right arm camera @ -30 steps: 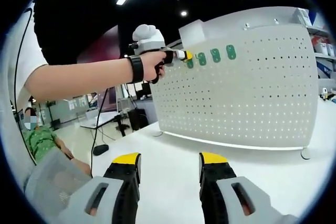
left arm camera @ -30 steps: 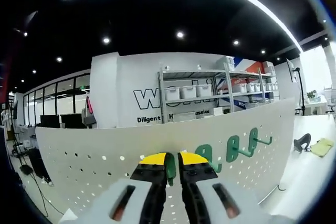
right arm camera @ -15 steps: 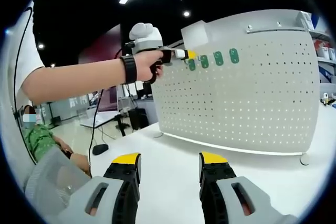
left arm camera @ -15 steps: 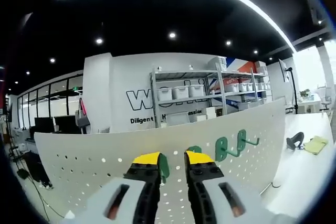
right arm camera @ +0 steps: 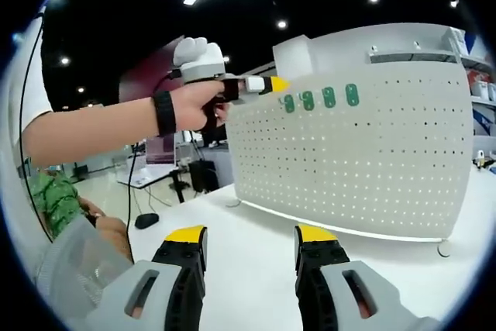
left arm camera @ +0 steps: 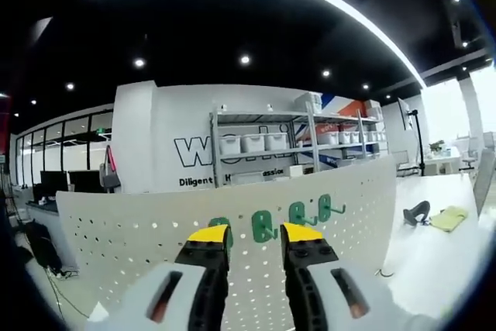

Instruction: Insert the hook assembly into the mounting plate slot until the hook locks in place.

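Near the top edge of the white perforated mounting plate (left arm camera: pixel 155 230), I see four green plastic hooks (left arm camera: pixel 264 225) seated, both my claws spread and gripping nothing.

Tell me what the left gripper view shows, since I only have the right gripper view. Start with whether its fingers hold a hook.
Observer: The left gripper is open, with nothing between its fingers.
Operator: Report the hooks.
Observer: Four green hooks sit in a row on the pegboard. The rightmost hook has a prong pointing right.
Operator: Say what lies past the board.
Observer: A yellow cloth and a dark object lie on the table.
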`<state>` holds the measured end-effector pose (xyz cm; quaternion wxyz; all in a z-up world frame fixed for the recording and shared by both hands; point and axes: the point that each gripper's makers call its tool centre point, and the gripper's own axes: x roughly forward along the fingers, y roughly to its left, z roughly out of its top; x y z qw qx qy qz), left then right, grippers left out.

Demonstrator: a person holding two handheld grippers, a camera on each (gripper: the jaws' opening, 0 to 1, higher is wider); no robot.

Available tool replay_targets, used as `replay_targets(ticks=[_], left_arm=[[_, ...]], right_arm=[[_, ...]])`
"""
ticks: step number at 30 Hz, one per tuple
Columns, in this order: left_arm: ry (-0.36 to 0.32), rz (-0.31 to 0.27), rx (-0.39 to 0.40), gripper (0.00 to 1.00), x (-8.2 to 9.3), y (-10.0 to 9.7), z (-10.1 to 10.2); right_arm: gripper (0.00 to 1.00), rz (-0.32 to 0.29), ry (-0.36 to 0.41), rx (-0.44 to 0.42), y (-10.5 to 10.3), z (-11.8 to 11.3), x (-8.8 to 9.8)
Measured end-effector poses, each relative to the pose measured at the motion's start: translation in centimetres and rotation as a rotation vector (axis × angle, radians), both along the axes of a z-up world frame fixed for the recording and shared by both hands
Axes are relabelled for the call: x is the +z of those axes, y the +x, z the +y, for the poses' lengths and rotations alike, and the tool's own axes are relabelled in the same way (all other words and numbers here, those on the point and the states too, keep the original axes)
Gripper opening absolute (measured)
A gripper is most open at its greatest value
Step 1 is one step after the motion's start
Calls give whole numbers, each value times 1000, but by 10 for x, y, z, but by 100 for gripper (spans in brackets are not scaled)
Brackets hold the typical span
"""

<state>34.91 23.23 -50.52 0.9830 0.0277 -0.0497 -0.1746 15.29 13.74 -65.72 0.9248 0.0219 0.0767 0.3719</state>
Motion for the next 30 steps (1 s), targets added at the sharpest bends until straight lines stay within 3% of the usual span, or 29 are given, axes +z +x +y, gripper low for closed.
replay_targets(ticks=[5, 18, 30], left_arm=[[-16, 37, -38, 30, -11, -17, 3], [-10, 56, -161, 36, -28, -73, 9], [-7, 97, -248, 42, -50, -124, 28]], right_arm=[[50, -13, -23, -21, -1, -1, 3], [53, -32, -30, -49, -1, -7, 19], [54, -47, -51, -65, -7, 0, 29]])
